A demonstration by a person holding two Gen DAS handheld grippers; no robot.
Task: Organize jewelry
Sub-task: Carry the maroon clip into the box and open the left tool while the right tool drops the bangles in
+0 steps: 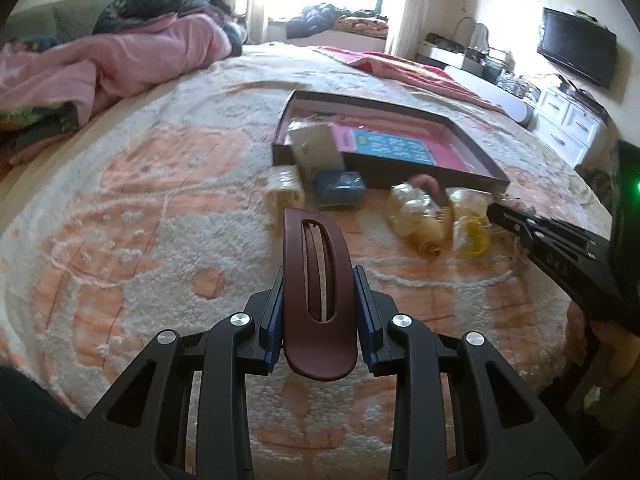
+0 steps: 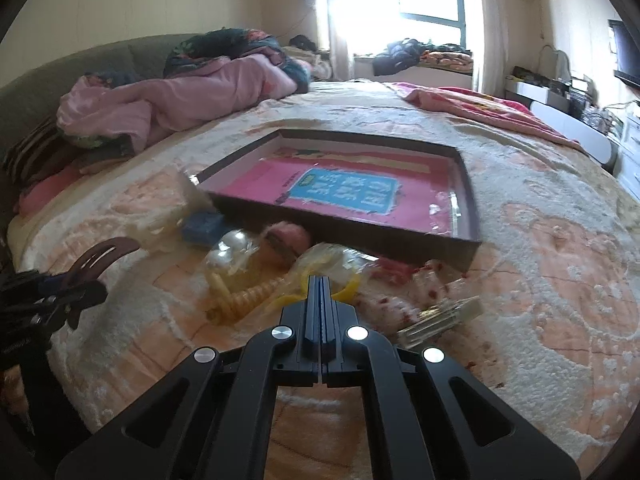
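Note:
My left gripper (image 1: 319, 276) is shut on a long brown hair clip (image 1: 318, 292) and holds it above the bed; the clip also shows at the left of the right wrist view (image 2: 102, 258). A dark shallow box (image 1: 400, 172) with a pink and blue card inside lies ahead, also seen in the right wrist view (image 2: 360, 236). In front of it lie bagged accessories: a blue item (image 1: 339, 189), pearl and yellow pieces (image 1: 416, 216), a yellow hair tie (image 2: 344, 288) and a clear clip (image 2: 440, 316). My right gripper (image 2: 319, 280) is shut and empty, above the yellow pieces.
All lies on a bed with a cream and orange blanket (image 1: 140, 208). Pink bedding (image 1: 120, 64) is piled at the back left. A red cloth (image 2: 480, 108) lies at the back right. White drawers (image 1: 568, 120) and a television (image 1: 576, 52) stand to the right.

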